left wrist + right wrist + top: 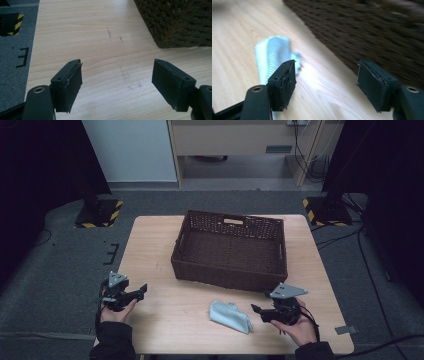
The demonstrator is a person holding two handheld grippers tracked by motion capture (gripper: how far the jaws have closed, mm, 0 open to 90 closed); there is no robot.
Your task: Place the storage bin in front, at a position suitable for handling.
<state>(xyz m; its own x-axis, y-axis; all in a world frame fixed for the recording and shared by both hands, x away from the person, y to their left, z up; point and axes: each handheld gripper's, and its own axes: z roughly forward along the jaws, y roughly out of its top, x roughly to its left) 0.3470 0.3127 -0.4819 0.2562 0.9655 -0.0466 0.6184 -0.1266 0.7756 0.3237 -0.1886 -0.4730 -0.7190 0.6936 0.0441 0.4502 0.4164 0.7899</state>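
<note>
Right gripper lined up on the folded cloth

The pale blue cloth lies on the counter at lower centre of the high view, long axis running toward lower right. The right gripper sits just beside its right end — fingers spread wide, holding nothing. The left gripper is well apart at lower left, likewise agape. The basket sits behind.

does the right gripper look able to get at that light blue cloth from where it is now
Probably yes. The right gripper is open, points at the folded cloth lying just beside it, and only bare table shows between them. The basket sits behind the cloth, not in the way.
</note>
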